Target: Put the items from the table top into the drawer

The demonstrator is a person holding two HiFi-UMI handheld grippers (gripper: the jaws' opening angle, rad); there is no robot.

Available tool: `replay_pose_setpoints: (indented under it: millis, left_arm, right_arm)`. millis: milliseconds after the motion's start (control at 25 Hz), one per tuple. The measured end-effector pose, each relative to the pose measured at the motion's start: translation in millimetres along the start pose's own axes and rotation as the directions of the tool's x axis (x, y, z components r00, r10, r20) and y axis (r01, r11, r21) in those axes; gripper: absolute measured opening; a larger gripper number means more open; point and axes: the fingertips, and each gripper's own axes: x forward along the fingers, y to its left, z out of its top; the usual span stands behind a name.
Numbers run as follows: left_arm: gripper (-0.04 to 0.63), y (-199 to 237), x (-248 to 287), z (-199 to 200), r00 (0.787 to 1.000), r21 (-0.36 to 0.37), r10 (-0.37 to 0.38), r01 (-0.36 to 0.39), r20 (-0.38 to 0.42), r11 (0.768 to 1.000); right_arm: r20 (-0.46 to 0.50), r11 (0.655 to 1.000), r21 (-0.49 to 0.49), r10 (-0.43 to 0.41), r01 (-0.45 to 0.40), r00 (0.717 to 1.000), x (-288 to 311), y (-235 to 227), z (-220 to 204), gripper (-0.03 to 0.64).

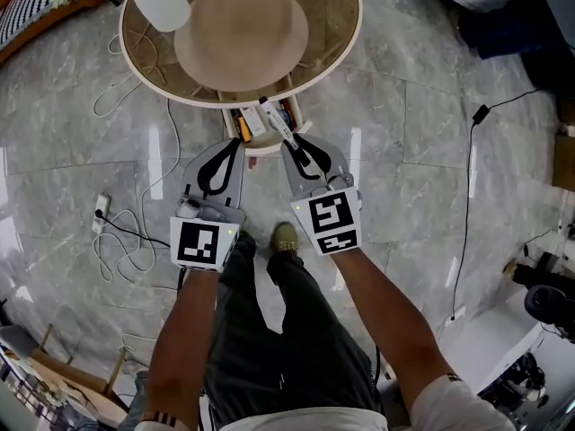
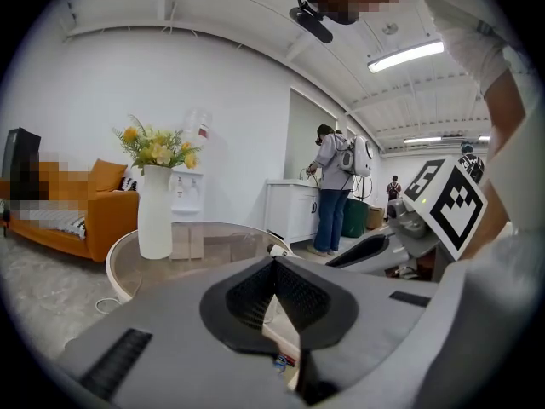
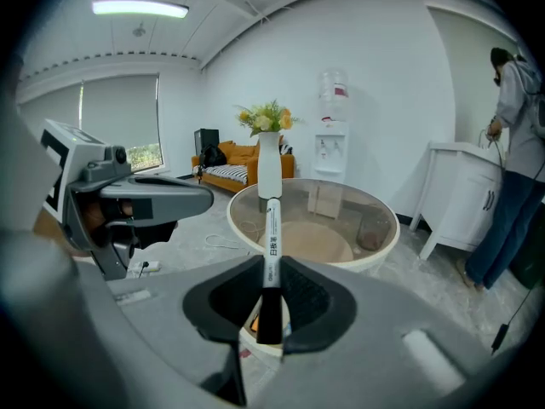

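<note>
Right gripper (image 3: 271,267): jaws clamped on white black-capped marker pen (image 3: 272,228). Left gripper (image 2: 274,262): jaws closed, empty. Open cream drawer (image 1: 259,151) at 12 o'clock; lower pen flat inside before releasing.

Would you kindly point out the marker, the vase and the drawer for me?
marker (image 3: 272,245): right gripper view, white barrel.
vase (image 2: 155,220): left gripper view, middle of its body.
drawer (image 1: 263,149): head view, front wall.

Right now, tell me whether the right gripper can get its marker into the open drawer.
Probably yes. The right gripper is shut on the marker, whose far end seems to hang over the open drawer, and nothing shows in between. The left gripper sits beside it, off that path.
</note>
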Motion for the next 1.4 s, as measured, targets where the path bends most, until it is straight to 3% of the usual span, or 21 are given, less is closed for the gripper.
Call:
replay_pose_setpoints:
  millis: [280, 760, 1040, 1400]
  left_arm:
    - [0.000, -19.6, -7.2, -21.0, 0.999, -0.001, 0.041, -0.041, -0.011, 0.999]
    - [0.000, 12.0, -3.4, -69.3, 0.996, 0.043, 0.093, -0.093, -0.010, 0.995]
    - [0.000, 35.4, 14.3, -109.6, 0.999, 0.072, 0.043, -0.041, -0.031, 0.997]
    - [0.000, 73.2, 49.3, -166.2, 1.000, 0.130, -0.014, 0.016, -0.012, 0.991]
  right_arm:
    - [-0.052, 0.999, -0.019, 0.045, -0.046, 0.998, -10.0, 1.8, -43.8, 0.066]
    - [-0.171, 0.998, -0.017, 0.062, -0.066, 0.983, 54.8, -5.6, -118.6, 0.066]
    - [-0.222, 0.995, -0.065, 0.065, -0.081, 0.973, 119.2, -9.2, -151.5, 0.066]
    - [-0.334, 0.997, -0.051, 0.038, -0.058, 0.942, 201.5, -16.0, -210.7, 0.066]
